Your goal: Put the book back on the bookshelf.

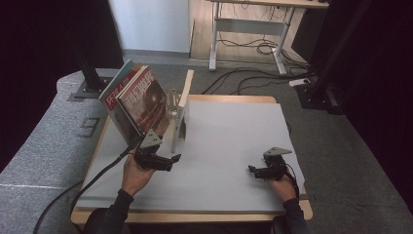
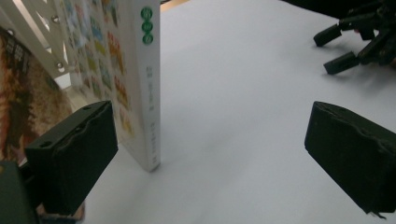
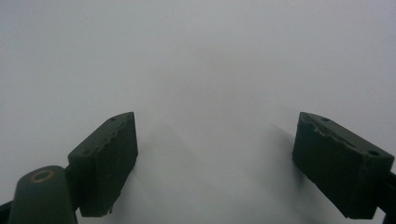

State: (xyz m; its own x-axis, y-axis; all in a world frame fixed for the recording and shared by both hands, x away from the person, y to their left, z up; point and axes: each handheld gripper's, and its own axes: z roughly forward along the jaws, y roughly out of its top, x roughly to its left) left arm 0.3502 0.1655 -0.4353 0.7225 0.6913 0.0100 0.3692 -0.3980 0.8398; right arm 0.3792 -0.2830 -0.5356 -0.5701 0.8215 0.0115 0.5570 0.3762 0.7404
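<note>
Books lean in a white rack [image 1: 171, 105] so they stay upright; the white book [image 1: 181, 109] stands at the rack's right end. Left gripper [image 1: 168, 161], spread and empty, sits just beside it; right gripper [image 1: 253, 170] rests spread, well apart from the rack.

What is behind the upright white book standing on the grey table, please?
Behind the upright white book stands a white slatted rack, with a red-covered magazine leaning beyond it. The book covers the rack's base.
</note>
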